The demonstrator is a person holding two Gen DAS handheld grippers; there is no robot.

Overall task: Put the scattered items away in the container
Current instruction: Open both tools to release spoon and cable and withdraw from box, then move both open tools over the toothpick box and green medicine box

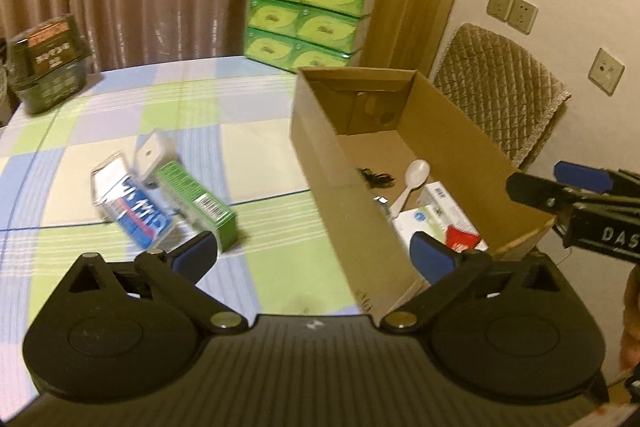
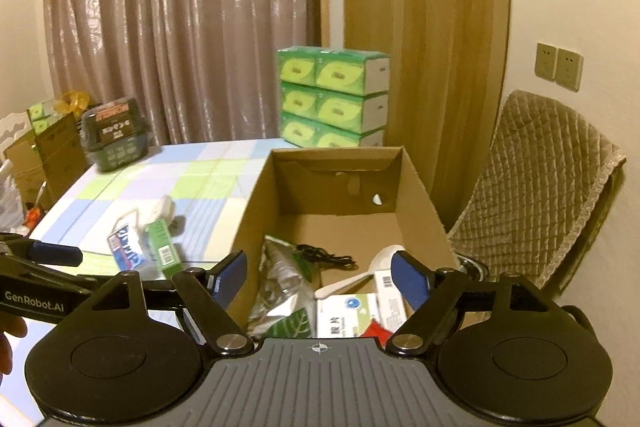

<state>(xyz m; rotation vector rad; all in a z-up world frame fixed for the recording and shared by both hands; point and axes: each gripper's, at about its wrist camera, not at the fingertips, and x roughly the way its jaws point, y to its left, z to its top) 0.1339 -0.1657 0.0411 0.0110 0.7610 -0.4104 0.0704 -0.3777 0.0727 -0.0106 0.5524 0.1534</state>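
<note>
Both tongs, left point(image 1: 314, 257) and right point(image 2: 320, 275), are held open and empty above the brown cardboard box point(image 2: 256, 203). A foil packet point(image 2: 280, 291) inside is shown only by the right view.

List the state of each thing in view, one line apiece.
left gripper: open, nothing held.
right gripper: open, nothing held, over the box.
cardboard box: open-topped, partly filled.
white spoon: lying inside the box.
black cable: loose on the box floor.
foil packet: inside the box.
green carton: on the tablecloth, outside the box.
blue packet: on the tablecloth, outside the box.
</note>
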